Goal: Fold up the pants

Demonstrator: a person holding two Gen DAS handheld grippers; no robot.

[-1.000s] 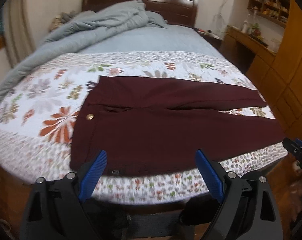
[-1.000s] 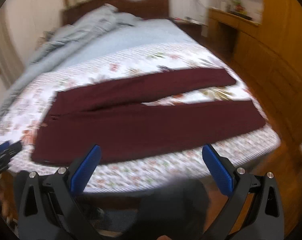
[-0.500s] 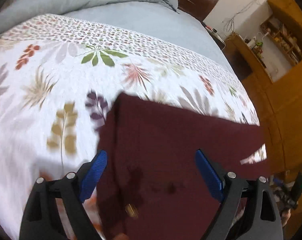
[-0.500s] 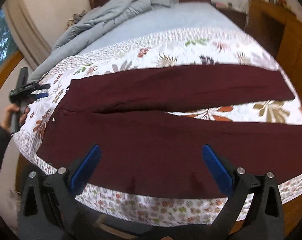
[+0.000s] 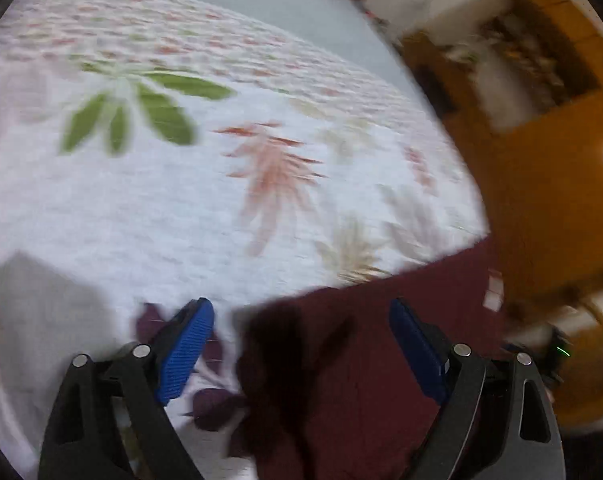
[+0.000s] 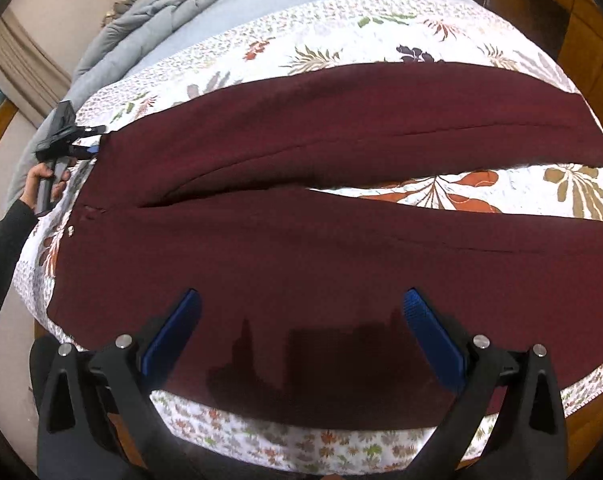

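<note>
Dark maroon pants (image 6: 301, 240) lie flat on the floral quilt (image 6: 381, 36), waistband at the left, both legs running right with a gap between them. My right gripper (image 6: 301, 332) is open, low over the near leg close to the bed's front edge. My left gripper (image 5: 301, 344) is open at the far corner of the waistband (image 5: 361, 360); it also shows in the right wrist view (image 6: 91, 140), fingers at that corner. The left wrist view is blurred.
A grey duvet (image 6: 149, 12) is bunched at the head of the bed. Wooden cabinets (image 5: 541, 184) and a desk stand along the right side of the bed. The quilt's near edge (image 6: 301, 444) hangs over the bed front.
My left gripper has moved from the near edge up to the far corner of the waistband. My right gripper has come in closer and lower over the near leg.
</note>
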